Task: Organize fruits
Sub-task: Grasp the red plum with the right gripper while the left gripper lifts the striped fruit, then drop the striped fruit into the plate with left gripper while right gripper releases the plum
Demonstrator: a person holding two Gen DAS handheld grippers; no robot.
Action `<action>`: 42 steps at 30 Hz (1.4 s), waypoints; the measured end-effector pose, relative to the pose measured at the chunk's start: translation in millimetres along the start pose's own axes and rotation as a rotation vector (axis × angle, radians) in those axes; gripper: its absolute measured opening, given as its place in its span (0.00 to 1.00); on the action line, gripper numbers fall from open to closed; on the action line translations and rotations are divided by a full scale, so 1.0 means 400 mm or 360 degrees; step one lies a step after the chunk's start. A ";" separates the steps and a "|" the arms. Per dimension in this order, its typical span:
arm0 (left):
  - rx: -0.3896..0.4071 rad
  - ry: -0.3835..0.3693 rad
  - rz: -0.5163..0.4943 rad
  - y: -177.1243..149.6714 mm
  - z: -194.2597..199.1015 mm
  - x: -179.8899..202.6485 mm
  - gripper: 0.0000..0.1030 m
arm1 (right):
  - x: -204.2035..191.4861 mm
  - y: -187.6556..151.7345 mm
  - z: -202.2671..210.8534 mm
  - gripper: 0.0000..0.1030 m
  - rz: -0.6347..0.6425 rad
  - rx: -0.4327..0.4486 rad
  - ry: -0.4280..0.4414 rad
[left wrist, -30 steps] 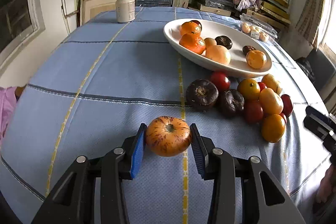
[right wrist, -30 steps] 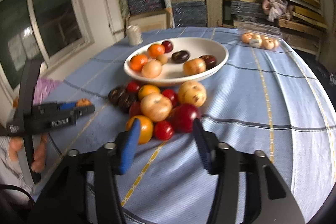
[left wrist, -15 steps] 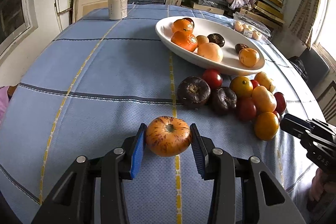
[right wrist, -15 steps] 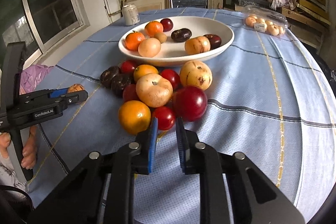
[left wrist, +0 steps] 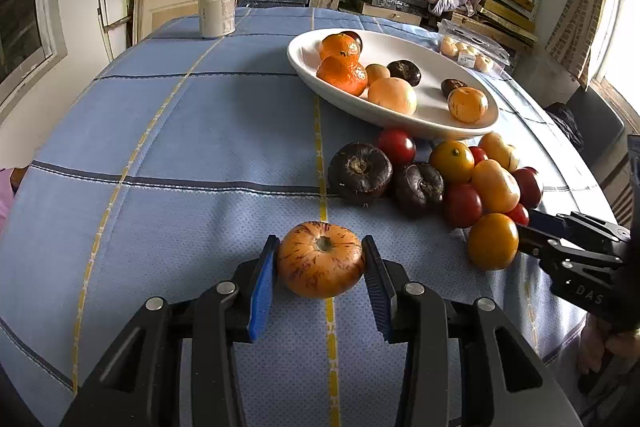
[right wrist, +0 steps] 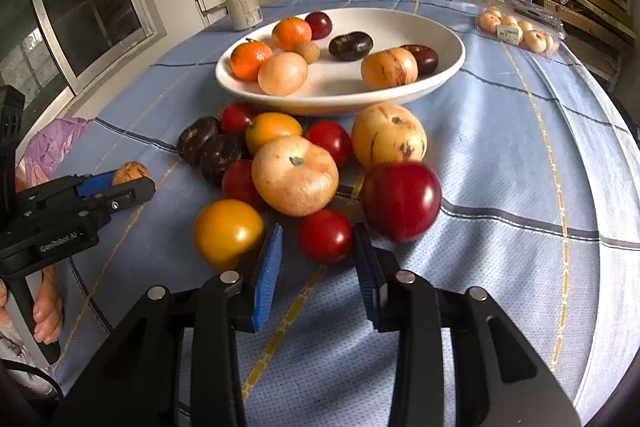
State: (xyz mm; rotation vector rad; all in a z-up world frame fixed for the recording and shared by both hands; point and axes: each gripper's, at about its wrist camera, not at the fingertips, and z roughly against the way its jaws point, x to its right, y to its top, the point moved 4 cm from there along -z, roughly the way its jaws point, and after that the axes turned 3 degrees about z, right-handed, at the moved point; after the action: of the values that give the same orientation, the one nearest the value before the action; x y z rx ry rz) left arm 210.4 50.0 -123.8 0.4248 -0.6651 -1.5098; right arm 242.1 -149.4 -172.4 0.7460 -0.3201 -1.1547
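Left gripper (left wrist: 320, 269) clamped on striped orange fruit (left wrist: 321, 263); right gripper (right wrist: 318, 257), jaws apart, straddles small red fruit (right wrist: 325, 235)—pick step; next probably close, carry to bowl (right wrist: 448, 71) ahead.

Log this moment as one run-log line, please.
left gripper: shut on striped fruit | right gripper: open around small red fruit | bowl: partly filled

1 white bowl (right wrist: 448, 67) with 8 fruits inside, 2 of them mandarins (right wrist: 250, 59). 11 loose fruits (right wrist: 294, 175) heaped on 1 blue cloth (right wrist: 520, 187), 2 of them dark purple (right wrist: 198, 145). 1 striped fruit (left wrist: 320, 267) apart. 1 can (right wrist: 244, 9). 1 plastic pack (right wrist: 516, 27). 2 grippers: left gripper (left wrist: 320, 255), right gripper (right wrist: 318, 247).
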 end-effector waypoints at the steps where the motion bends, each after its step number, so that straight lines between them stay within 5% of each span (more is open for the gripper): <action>1: -0.0002 -0.0001 -0.0001 0.000 0.000 0.000 0.41 | 0.000 -0.001 0.001 0.30 -0.0002 0.0001 0.0003; 20: 0.0057 0.0005 -0.0034 0.022 0.022 0.017 0.40 | 0.017 -0.017 0.120 0.25 -0.0110 0.0218 0.0045; 29: 0.0270 0.0022 -0.0175 0.267 0.056 0.124 0.40 | 0.074 0.235 0.239 0.25 -0.0063 0.0506 -0.0046; 35: 0.0209 0.0006 -0.0165 0.394 -0.058 0.168 0.40 | 0.140 0.370 0.139 0.25 -0.0139 0.0471 -0.0048; 42: 0.0057 0.0003 -0.0111 0.412 -0.213 0.171 0.40 | 0.177 0.395 -0.039 0.25 -0.0178 0.0273 -0.0045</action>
State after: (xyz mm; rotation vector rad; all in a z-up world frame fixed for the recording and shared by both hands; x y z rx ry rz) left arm 387.1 -23.4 -73.5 0.4811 -0.6825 -1.5652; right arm 390.9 -176.1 -86.2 0.9076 -0.4092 -1.2547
